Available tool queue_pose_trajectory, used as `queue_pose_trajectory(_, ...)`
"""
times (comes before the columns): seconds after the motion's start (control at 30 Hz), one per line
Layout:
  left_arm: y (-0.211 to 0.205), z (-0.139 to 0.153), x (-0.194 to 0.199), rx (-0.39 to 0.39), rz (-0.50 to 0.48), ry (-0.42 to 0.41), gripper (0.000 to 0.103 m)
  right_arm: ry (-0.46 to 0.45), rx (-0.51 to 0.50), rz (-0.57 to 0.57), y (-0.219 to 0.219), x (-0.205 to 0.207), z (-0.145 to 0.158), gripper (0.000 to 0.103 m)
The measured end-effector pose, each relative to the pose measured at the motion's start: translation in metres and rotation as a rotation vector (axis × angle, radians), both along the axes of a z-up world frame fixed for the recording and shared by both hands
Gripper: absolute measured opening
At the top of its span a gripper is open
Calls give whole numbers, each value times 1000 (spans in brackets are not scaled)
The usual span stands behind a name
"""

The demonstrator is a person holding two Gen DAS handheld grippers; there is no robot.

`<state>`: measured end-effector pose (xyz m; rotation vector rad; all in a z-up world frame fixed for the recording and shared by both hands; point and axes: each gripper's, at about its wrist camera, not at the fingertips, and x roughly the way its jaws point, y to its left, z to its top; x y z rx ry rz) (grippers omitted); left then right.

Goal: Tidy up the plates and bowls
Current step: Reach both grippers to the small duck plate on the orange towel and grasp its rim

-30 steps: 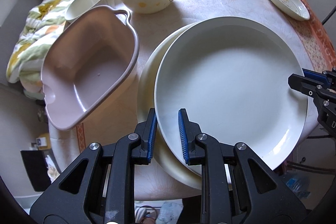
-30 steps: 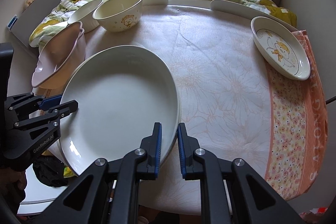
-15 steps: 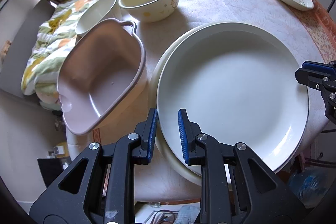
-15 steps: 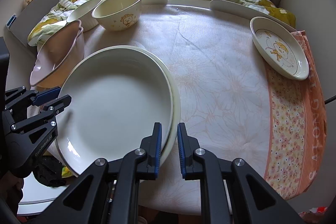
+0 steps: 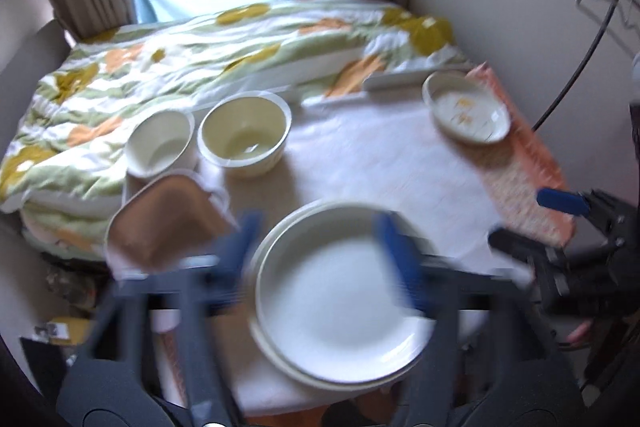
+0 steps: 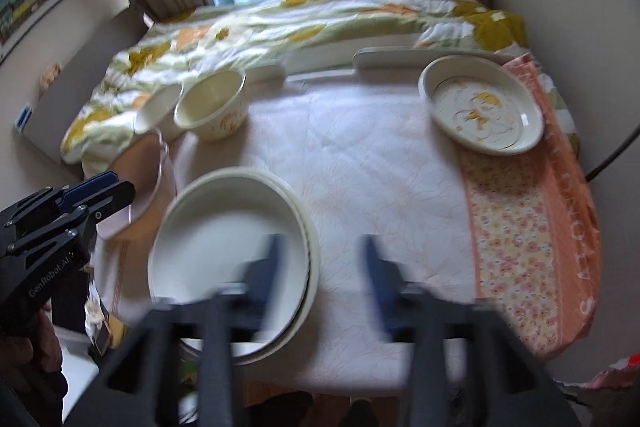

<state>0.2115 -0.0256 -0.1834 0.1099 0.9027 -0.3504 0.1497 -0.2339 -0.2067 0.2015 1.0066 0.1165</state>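
Observation:
A large white plate (image 5: 340, 303) (image 6: 228, 259) lies stacked on a cream plate (image 5: 276, 359) (image 6: 314, 259) at the table's near left edge. My left gripper (image 5: 320, 263) is open and empty, raised above the stack; it also shows in the right wrist view (image 6: 100, 191). My right gripper (image 6: 322, 267) is open and empty, above the stack's right rim; it also shows in the left wrist view (image 5: 532, 219). A pink handled dish (image 5: 168, 223) sits left of the stack. Two cream bowls (image 5: 160, 143) (image 5: 246, 135) stand behind it. A small printed plate (image 6: 482, 109) is at far right.
The round table (image 6: 380, 167) has a pale floral cloth with an orange border (image 6: 532, 227). A flowered quilt (image 5: 200, 51) lies behind it under a curtained window. A wall is close on the right.
Both grippers let go of the white plate, opened and pulled back and up. The plate now rests on the cream plate. Both views are motion-blurred.

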Motion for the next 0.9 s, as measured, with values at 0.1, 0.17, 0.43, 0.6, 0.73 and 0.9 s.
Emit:
queue_pose_trajectory(0.1,-10,21,8,-102,-50,-63,103,-67,-4,-45,-14,-11,17,103)
queue_pose_trajectory(0.17,-24,22,24,-132,-104,-28,103,-80,-12,-85,-27,-15,22,103)
queue_pose_trajectory(0.43,-103,9,83,-165,-256,62,103,-19,-82,-248,-98,-4,20,103)
queue_pose_trajectory(0.6,-149,-22,130,-205,-285,171,103,-31,-21,-358,-152,24,8,103)
queue_pose_trajectory(0.73,-188,-56,171,-180,-302,229,103,0,50,-399,-183,52,-21,103)
queue_pose_trajectory(0.9,-231,-111,211,-108,-320,310,83,47,183,-441,-212,81,-73,90)
